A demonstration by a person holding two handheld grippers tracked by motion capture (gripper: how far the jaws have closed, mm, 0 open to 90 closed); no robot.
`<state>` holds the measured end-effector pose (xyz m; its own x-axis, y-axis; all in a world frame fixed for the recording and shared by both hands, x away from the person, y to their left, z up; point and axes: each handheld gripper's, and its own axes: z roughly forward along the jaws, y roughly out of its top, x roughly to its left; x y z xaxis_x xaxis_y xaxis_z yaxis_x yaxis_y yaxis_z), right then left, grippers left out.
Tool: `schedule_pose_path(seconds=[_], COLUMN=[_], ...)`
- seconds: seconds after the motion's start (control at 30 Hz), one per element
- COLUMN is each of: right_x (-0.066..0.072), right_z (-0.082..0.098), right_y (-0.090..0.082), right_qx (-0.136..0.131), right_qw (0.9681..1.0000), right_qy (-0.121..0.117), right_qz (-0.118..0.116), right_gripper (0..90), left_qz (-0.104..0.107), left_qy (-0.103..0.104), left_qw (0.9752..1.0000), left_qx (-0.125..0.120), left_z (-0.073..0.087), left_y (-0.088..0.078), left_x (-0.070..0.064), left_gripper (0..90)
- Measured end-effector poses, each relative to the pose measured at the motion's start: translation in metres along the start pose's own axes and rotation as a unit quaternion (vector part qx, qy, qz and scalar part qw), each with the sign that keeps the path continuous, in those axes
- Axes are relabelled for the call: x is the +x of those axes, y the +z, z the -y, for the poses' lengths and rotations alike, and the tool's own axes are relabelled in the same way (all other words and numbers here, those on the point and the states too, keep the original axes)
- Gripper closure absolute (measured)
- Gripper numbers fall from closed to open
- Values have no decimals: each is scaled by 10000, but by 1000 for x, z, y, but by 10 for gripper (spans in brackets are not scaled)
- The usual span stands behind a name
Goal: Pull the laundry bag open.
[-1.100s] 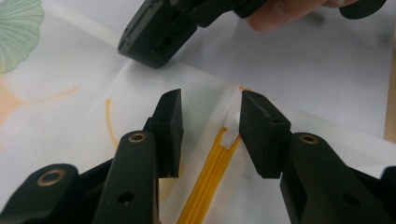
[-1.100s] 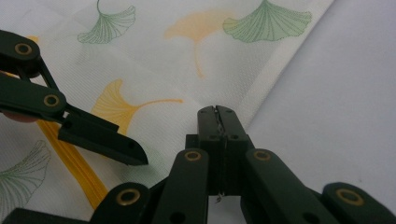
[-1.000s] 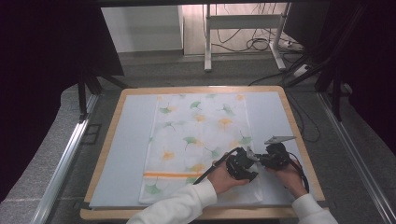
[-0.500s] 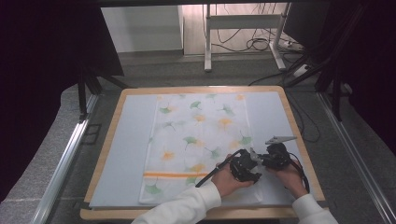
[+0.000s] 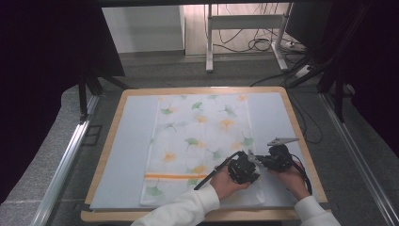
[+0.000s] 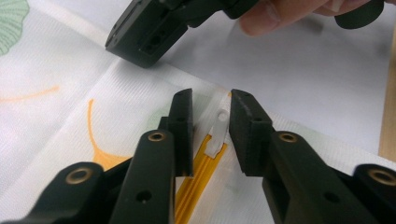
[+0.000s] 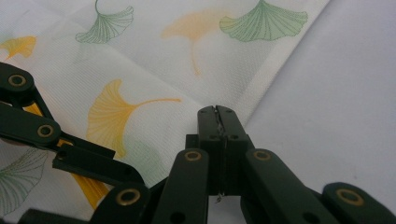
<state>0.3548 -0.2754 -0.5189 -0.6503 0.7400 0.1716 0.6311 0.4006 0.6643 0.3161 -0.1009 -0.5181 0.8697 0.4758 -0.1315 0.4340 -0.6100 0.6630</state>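
White woven cloth, printed with ginkgo leaves, is lying flat on the pale blue mat, its right edge near both tools. The left gripper has just been closing; its jaws are standing apart astride a raised fold with a small tag, apparently preparing to pinch. The right gripper, jaws together, is sitting at the same hem; whether fabric is caught between them is unclear. Farther off, the cloth is lying undisturbed.

A white rectangular cloth printed with green and orange ginkgo leaves lies spread flat down the middle of the table, its length running away from the person. An orange stripe crosses it near the close end. Its near right edge is lifted slightly.
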Motion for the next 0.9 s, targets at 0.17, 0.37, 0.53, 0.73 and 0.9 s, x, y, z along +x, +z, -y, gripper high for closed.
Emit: schedule_pose_path(seconds=[0.17, 0.37, 0.53, 0.73, 0.9], right_x=[0, 0, 0, 0, 1], right_z=[0, 0, 0, 0, 0], right_y=[0, 0, 0, 0, 0], right_qx=[13, 13, 1, 1, -7], right_qw=[10000, 10000, 10000, 10000, 10000], right_qy=[-9, -20, -26, -38, -55], right_qz=[-7, 1, 7, 4, 20], right_gripper=[891, 891, 891, 891, 891], left_qz=[131, 204, 241, 333, 395], left_qy=[-47, -89, -128, -231, -267], left_qw=[9999, 9998, 9996, 9992, 9988], left_qx=[10, -20, -49, -71, -97], left_z=[1, 3, 5, 8, 9], left_y=[-2, -3, -5, -8, -9], left_x=[2, 1, 2, 5, 6], left_gripper=[825, 858, 875, 883, 887])
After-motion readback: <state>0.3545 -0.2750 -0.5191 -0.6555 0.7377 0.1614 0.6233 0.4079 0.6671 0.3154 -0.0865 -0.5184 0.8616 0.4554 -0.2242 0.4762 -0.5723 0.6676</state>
